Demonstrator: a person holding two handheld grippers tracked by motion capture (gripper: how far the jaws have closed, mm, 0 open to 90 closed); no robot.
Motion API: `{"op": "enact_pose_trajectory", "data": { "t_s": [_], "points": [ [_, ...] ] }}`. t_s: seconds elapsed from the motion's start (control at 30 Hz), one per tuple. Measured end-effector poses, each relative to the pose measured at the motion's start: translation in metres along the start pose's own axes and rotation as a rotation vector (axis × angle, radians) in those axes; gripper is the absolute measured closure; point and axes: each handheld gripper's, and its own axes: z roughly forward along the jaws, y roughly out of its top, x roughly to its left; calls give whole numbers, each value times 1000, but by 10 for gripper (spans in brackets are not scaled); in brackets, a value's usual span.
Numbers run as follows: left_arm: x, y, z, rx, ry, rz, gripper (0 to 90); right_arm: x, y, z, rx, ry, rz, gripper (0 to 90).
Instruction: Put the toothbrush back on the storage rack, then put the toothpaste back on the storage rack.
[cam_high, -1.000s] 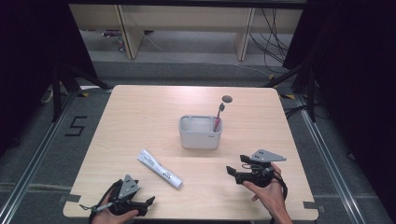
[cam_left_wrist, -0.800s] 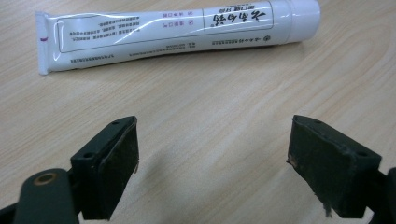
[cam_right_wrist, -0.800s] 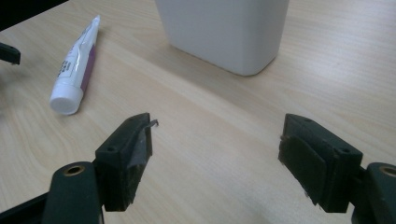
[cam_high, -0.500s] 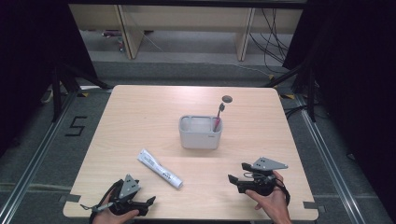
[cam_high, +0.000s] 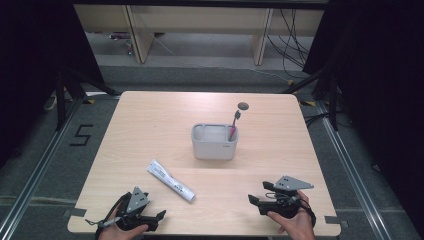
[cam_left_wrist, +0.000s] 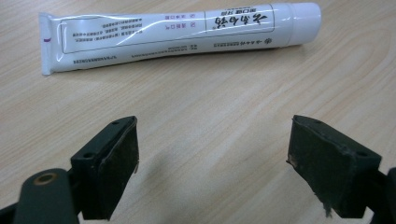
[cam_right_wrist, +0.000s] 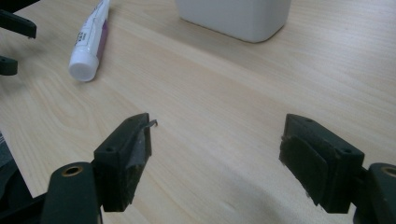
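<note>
Table: I've got a light wooden table (cam_high: 150, 125) with rounded corners in front of me, and there's a small dark round spot (cam_high: 243, 105) toward the far edge.

Toothpaste: a white plastic toothpaste tube (cam_high: 170, 180) with a white screw cap and printed text is lying flat on the wood, near-left of centre, angled so the cap end points to the near right. In the left gripper view it lies crosswise just beyond my jaws, cap to the right.

Bin: a grey rectangular plastic container (cam_high: 215, 141) sits about mid-table, well apart from the tube.

Toothbrush: a pink-handled toothbrush (cam_high: 234, 125) stands in the bin's right end, leaning, bristle head up.

Left gripper: my left black two-jaw gripper (cam_left_wrist: 212, 163) is at the near-left edge, jaws spread wide with nothing between them, just bare wood. Close to the tube but not touching.

Right gripper: my right black two-jaw gripper (cam_right_wrist: 215, 158) is at the near-right edge, also spread wide and empty. From its camera I see the bin's lower wall ahead and the tube's cap off to the left.
</note>
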Motion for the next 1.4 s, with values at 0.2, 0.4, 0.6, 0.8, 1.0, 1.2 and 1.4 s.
{"op": "enact_pose_trajectory", "data": {
  "t_s": [0.2, 0.4, 0.6, 0.8, 1.0, 1.2, 1.4],
  "points": [
    [0, 0, 0, 1, -1, 2, 158, 0, -6, -4, 7, -5, -24, 250],
    [0, 0, 0, -12, -1, -13, 158, 2, -14, -8, 14, 10, -1, 245],
    [0, 0, -1, -10, -2, -12, 158, 3, -19, -12, 39, -10, -17, 244],
    [1, 2, -3, -34, 9, -14, 163, 3, -20, -13, 42, -10, -11, 245],
    [0, 8, -8, -98, -14, -52, 264, 1, -20, -12, 48, -11, 7, 246],
    [-1, 12, -10, -166, -24, -69, 465, 0, -21, -12, 50, -11, 5, 249],
    [-5, 18, -10, -206, -27, -18, 679, 2, -20, -9, 49, -9, -14, 252]
  ]
}}
